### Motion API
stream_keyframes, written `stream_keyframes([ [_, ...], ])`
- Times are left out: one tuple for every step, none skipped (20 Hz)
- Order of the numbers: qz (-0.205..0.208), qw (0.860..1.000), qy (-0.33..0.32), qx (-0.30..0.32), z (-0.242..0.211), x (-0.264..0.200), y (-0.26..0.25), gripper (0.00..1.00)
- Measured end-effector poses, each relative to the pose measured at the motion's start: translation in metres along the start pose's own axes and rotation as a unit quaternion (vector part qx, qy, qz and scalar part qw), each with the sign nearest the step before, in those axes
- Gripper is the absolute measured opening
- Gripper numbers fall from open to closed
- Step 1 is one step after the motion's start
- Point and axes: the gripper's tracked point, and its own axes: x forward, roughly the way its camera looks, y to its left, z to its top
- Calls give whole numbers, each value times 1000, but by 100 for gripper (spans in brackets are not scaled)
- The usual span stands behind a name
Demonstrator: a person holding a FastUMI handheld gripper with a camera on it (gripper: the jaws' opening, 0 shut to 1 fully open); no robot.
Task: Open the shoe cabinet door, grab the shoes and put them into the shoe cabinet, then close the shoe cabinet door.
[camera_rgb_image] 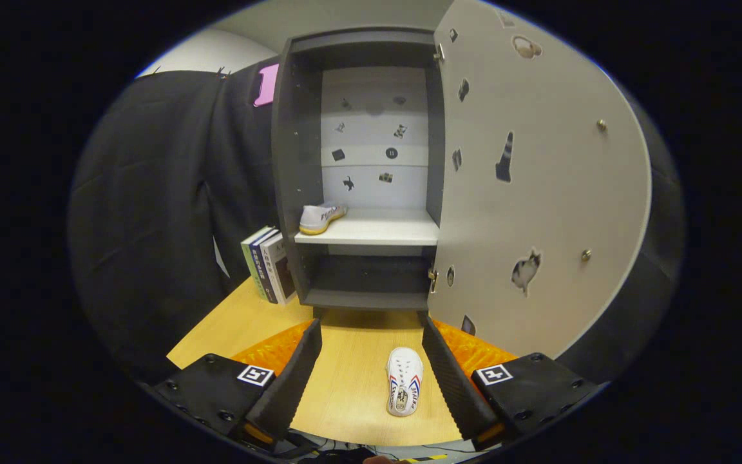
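One shoe [404, 389] lies between open claw [371, 357] fingers.

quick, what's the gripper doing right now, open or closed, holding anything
Gripper: open, fingers spread wide and holding nothing; the white shoe lies on the table between them, untouched.

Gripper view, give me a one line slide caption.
Open claw hovers over a white shoe on the table; its mate sits on the open cabinet's shelf.

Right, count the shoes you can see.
2. One white shoe with a yellowish sole lies on the open dark cabinet's white shelf; one white shoe with red and blue stripes lies on the wooden table between the open gripper's fingers.
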Motion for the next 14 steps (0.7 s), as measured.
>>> stream_keyframes([
  [1, 1000, 20, 6, -13, 14, -1, 98],
  [2, 999, 33, 9, -24, 30, -2, 98],
  [0, 999, 49, 9, -36, 45, -4, 98],
  [0, 998, 63, 8, -49, 62, -6, 98],
  [-2, 997, 80, 4, -63, 78, -7, 98],
  [-4, 995, 100, -3, -79, 92, -11, 98],
  [-11, 993, 121, -13, -95, 108, -16, 98],
  [-12, 990, 140, -23, -112, 120, -21, 98],
  [-13, 988, 154, -29, -126, 133, -23, 98],
  [-14, 985, 171, -30, -142, 144, -26, 98],
  [-13, 982, 186, -28, -157, 153, -29, 98],
  [-9, 979, 204, -26, -172, 161, -30, 98],
  [-6, 976, 218, -25, -187, 169, -32, 98],
  [-5, 973, 231, -28, -201, 176, -36, 98],
])
